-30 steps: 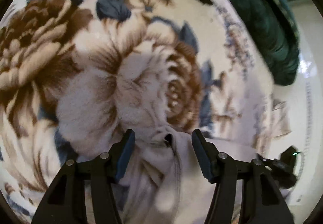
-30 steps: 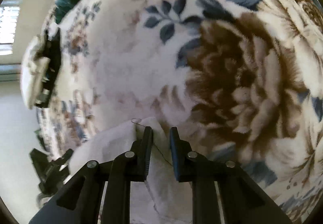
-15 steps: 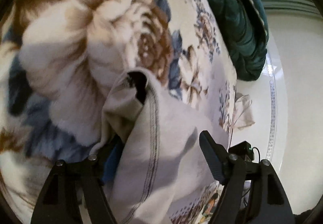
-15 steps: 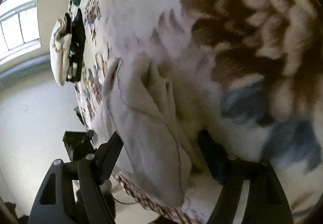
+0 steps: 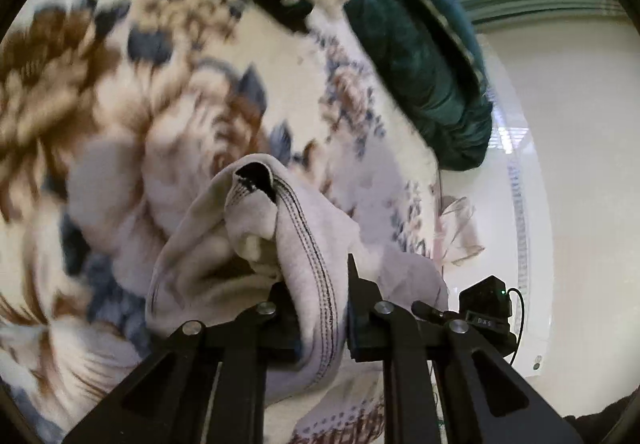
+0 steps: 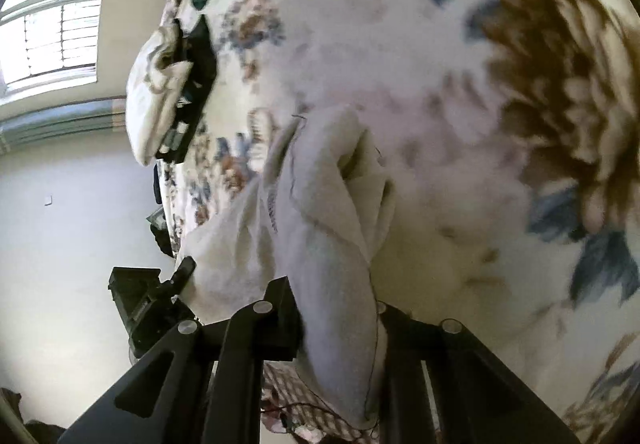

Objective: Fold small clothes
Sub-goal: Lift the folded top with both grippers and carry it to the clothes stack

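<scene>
A small pale grey garment with dark stitched seams hangs bunched over a floral blanket. My left gripper is shut on one stitched edge of it and holds it lifted. The same garment shows in the right wrist view, where my right gripper is shut on another edge; cloth drapes over and hides the fingertips. The garment sags between the two grippers above the blanket.
A dark green cushion lies at the bed's far corner. A folded white and black clothes pile sits near the blanket's edge. A small black device stands beyond the bed edge, by white walls and a window.
Both grippers were open around the garment half a second ago and are now closed on it. The garment has been lifted off the blanket, and both views have swung.
</scene>
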`<state>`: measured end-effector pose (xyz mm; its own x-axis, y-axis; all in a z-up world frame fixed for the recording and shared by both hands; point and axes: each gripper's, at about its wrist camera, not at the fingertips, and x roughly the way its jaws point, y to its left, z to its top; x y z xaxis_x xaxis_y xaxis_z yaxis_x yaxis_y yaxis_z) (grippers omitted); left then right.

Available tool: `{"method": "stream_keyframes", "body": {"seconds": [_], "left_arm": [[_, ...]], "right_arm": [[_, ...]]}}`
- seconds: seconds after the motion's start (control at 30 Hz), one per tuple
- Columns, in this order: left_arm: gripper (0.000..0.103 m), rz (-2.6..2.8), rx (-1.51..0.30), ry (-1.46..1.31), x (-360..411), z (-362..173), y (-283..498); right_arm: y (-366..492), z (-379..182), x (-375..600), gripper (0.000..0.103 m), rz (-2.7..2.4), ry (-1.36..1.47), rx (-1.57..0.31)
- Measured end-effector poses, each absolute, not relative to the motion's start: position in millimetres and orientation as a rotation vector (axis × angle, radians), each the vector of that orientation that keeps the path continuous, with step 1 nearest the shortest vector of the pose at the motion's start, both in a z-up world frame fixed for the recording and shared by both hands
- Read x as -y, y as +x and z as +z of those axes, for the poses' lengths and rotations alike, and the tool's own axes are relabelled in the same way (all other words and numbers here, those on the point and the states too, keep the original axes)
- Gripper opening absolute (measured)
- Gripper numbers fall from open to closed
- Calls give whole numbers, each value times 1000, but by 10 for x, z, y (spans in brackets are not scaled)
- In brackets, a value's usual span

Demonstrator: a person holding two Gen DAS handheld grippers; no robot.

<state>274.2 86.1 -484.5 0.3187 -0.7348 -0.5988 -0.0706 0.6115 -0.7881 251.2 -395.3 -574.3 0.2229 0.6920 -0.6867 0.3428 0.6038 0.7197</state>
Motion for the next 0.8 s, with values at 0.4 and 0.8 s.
{"method": "stream_keyframes", "body": {"seconds": [0.4,0.8], "left_arm": [[12,-545,-1028,-729,-1935,-3495,4168],[13,-430,-993,-602,-2874,-3320,6245]], "right_arm": [[3918,-4440,2787,14,393,913,-1209],[6344,-4298,1528,14,450,872,-1121]]}}
